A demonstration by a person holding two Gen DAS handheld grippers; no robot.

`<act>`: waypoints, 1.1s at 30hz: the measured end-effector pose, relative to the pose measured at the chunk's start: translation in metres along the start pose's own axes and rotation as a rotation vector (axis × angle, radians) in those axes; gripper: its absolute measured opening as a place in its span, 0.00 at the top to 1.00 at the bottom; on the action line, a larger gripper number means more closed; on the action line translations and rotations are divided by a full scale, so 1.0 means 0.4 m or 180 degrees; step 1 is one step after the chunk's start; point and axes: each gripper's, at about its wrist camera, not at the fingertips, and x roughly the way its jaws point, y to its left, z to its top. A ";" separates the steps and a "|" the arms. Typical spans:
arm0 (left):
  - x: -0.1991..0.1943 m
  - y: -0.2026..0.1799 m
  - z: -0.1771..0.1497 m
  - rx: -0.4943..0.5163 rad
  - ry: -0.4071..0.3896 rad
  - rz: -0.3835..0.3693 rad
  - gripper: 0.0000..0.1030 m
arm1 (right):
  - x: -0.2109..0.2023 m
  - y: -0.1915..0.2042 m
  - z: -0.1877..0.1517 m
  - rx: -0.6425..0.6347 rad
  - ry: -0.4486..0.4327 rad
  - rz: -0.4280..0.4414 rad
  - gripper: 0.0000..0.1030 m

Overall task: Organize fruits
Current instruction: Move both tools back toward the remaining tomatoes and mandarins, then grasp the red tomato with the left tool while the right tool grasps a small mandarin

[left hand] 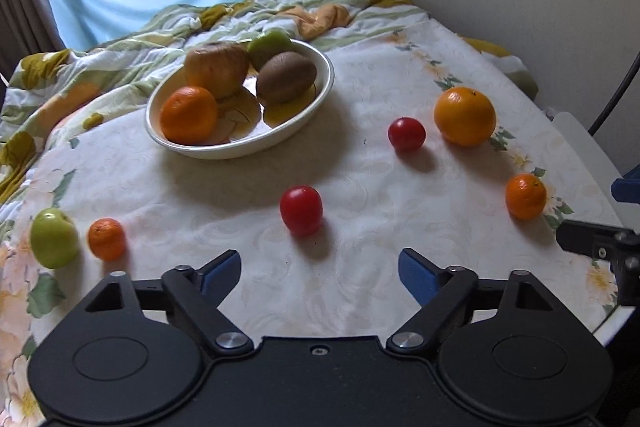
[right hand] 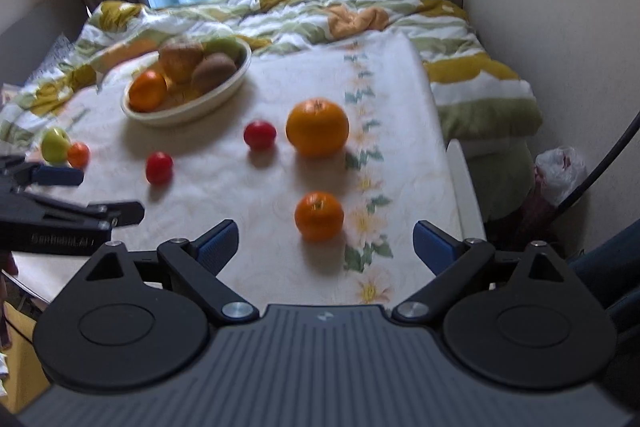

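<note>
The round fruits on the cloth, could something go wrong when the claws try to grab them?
Maybe. The near red tomato is round and sits loose on the soft tablecloth, so a nudge from the open left claw could roll it away. The small orange in front of the open right claw lies close to the cloth's edge. The bowl already looks crowded.

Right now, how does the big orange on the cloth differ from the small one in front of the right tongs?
The big orange is larger and paler, yellow-orange; the small orange is smaller and deeper orange. The big one lies farther from the right tongs. Both rest loose on the cloth, outside the bowl.
</note>
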 end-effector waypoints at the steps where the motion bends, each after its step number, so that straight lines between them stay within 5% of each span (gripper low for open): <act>1: 0.013 0.003 0.005 0.0004 0.0018 -0.0001 0.21 | 0.010 0.002 -0.007 0.0003 0.0016 -0.0017 0.00; 11: 0.092 0.019 0.041 0.0059 0.0047 0.0046 0.47 | 0.084 0.013 -0.022 0.0074 0.0084 -0.0049 0.01; 16: 0.104 0.023 0.045 0.0042 0.0050 0.0007 0.69 | 0.115 0.020 -0.013 0.0064 0.0133 -0.0054 0.07; 21: 0.103 0.030 0.045 0.0007 0.0056 -0.0033 0.70 | 0.131 0.022 0.002 0.0060 0.0142 -0.0071 0.13; 33: 0.096 0.032 0.041 -0.0061 0.0078 -0.0074 0.70 | 0.165 0.032 0.017 -0.0040 0.0217 -0.0088 0.48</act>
